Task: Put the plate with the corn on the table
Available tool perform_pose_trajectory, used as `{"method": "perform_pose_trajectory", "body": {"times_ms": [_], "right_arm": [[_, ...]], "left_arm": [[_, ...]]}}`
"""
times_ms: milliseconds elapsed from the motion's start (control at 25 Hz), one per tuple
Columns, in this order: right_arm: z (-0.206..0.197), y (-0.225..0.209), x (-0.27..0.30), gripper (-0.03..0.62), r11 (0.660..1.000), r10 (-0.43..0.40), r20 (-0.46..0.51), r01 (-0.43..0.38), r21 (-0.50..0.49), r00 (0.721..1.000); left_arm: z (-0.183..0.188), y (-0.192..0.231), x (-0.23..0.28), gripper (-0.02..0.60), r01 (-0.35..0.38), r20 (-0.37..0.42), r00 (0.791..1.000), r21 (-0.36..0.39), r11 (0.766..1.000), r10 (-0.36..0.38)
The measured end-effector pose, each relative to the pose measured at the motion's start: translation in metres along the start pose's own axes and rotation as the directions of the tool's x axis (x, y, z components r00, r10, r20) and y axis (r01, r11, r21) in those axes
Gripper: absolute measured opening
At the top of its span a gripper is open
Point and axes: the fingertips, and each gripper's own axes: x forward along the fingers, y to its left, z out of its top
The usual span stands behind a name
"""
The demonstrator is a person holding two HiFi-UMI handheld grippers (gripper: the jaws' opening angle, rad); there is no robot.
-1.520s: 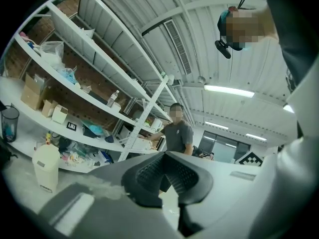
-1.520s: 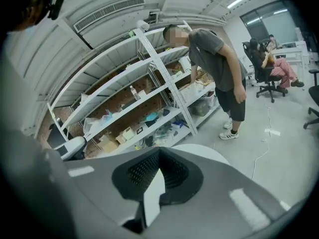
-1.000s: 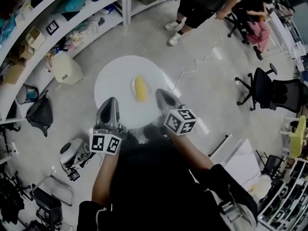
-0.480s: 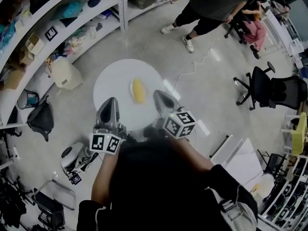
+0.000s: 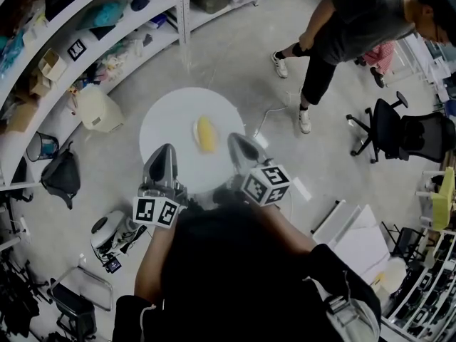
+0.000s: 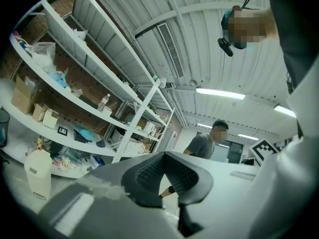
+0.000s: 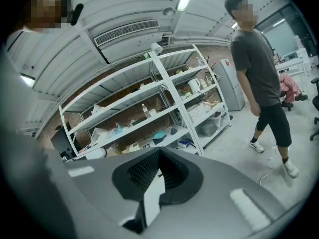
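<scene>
The plate (image 5: 168, 120) was held up above the floor (image 5: 235, 55), the corn (image 5: 206, 135) near the plate's middle. The right gripper (image 5: 239, 144) was clamped on the plate's near rim. The left gripper's (image 5: 163, 153) jaws looked together there, grip unclear.

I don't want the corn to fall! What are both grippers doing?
Left gripper: at the rim of the plate, grip cannot be told.
Right gripper: closed on the plate.
</scene>
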Motion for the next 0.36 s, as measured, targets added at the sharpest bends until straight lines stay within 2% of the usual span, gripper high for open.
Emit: {"method": "perform_pose_trajectory", "body": {"times_ms": [360], "right_arm": [[-0.0001, 0.0004, -0.0032, 0.008, 1.0, -0.013, 0.001, 0.013, 0.0, 1.0]], "left_arm": [[-0.0006, 0.0052, -0.0014, 0.005, -0.002, -0.01, 1.0, -0.005, 1.0, 0.002]]}}
